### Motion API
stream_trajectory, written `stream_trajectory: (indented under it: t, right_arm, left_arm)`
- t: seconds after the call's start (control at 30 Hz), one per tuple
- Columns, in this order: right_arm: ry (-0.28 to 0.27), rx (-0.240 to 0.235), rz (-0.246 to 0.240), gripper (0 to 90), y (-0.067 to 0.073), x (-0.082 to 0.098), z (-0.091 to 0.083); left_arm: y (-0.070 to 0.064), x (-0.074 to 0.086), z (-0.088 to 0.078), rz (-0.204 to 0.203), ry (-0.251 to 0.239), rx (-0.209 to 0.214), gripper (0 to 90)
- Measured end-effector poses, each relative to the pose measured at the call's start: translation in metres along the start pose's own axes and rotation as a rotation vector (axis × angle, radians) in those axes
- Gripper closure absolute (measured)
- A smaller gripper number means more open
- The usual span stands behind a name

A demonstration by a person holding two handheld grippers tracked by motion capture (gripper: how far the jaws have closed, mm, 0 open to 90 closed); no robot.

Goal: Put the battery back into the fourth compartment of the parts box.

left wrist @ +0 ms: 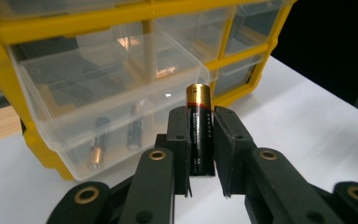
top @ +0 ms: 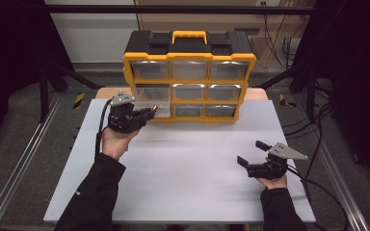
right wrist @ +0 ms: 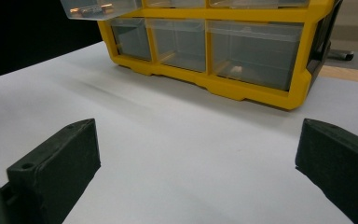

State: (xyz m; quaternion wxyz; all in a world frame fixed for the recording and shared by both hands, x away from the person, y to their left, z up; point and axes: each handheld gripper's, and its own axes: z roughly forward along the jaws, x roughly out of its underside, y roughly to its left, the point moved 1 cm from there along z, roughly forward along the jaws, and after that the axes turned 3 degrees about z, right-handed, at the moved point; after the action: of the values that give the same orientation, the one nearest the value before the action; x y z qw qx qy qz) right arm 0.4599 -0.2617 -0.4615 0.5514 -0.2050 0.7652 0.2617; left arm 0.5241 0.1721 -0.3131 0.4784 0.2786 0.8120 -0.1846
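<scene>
The left gripper (left wrist: 200, 154) is clamped on an upright battery (left wrist: 199, 130), held just in front of the pulled-out clear drawer (left wrist: 116, 93) of the yellow organizer (top: 189, 72). The right gripper (top: 253, 154) rests on the white counter (top: 188, 163), jaws wide apart.

A white table (top: 183, 159) stands on grey floor (top: 33, 144), perhaps before a pale wall (top: 91, 33).

I work in what looks like a lab recording rig: a white surface (top: 183, 163) framed by black metal struts (top: 53, 72) and aluminium rails (top: 24, 159), cables (top: 318, 139) trailing off its right edge, and a grey floor around it.
</scene>
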Motion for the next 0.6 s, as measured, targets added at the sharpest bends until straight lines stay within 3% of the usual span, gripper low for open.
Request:
stream_trajectory:
  t: [0.27,0.47,0.6]
  right_arm:
    - [0.000,0.002,0.000,0.3,0.000,0.000,0.000]
    - [-0.001,-0.002,-0.002,0.3,0.000,0.000,0.000]
    - [0.006,0.001,0.004,0.3,0.000,0.000,0.000]
  left_arm:
    - [0.017,-0.019,0.002,-0.031,-0.025,-0.033,76.2]
    - [0.027,-0.029,0.007,-0.023,-0.016,-0.089,76.2]
    - [0.034,-0.034,0.012,-0.021,-0.016,-0.102,76.1]
